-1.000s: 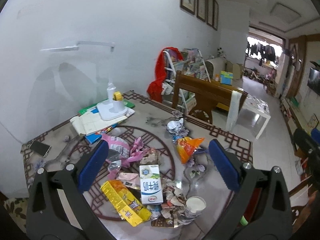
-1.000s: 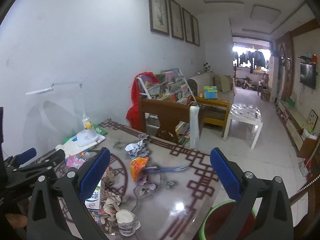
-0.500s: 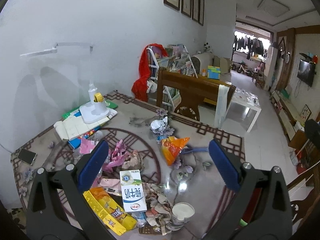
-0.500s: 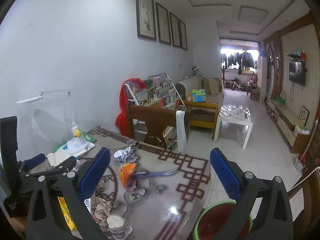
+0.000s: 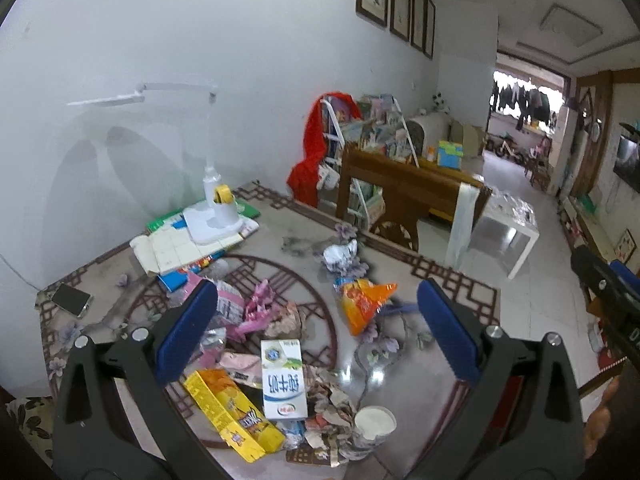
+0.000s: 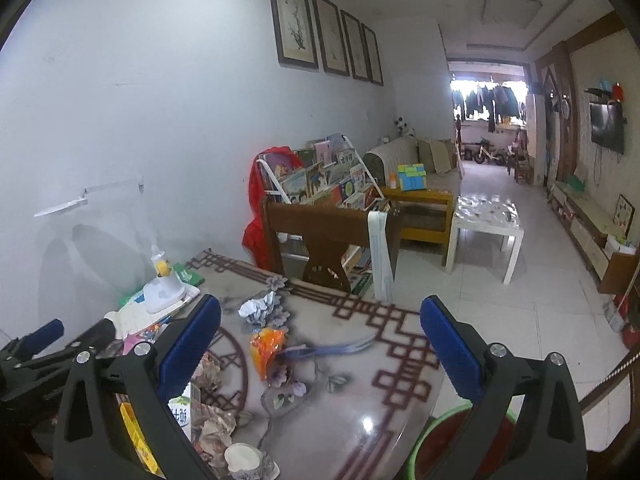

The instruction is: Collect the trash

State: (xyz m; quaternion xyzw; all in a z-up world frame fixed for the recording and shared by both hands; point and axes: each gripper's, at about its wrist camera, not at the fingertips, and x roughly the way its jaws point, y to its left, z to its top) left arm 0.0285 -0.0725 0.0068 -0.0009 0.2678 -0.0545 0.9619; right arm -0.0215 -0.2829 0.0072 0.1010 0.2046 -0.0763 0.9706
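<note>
Table [image 5: 400, 380]: near edge has a snack box [image 5: 232, 412] left, milk carton [image 5: 282, 380] just right of it, paper cup [image 5: 374, 422] further right, crumpled scraps [image 5: 326, 400] between carton and cup. Chip bag [image 5: 362, 304] sits mid-table, crumpled paper ball [image 5: 340, 252] beyond it, candy wrappers [image 5: 248, 308] to its left. Far left: desk lamp [image 5: 212, 216] stands on a stack of books [image 5: 180, 248], phone [image 5: 72, 299] at left edge; chair [image 6: 328, 236] behind the table's far side, bucket [image 6: 440, 444] off its near right corner.

My left camera looks down over the littered table [image 5: 400, 364]; my right, from beside it, faces the hallway; both share the orange wrapper [image 5: 362, 304].
</note>
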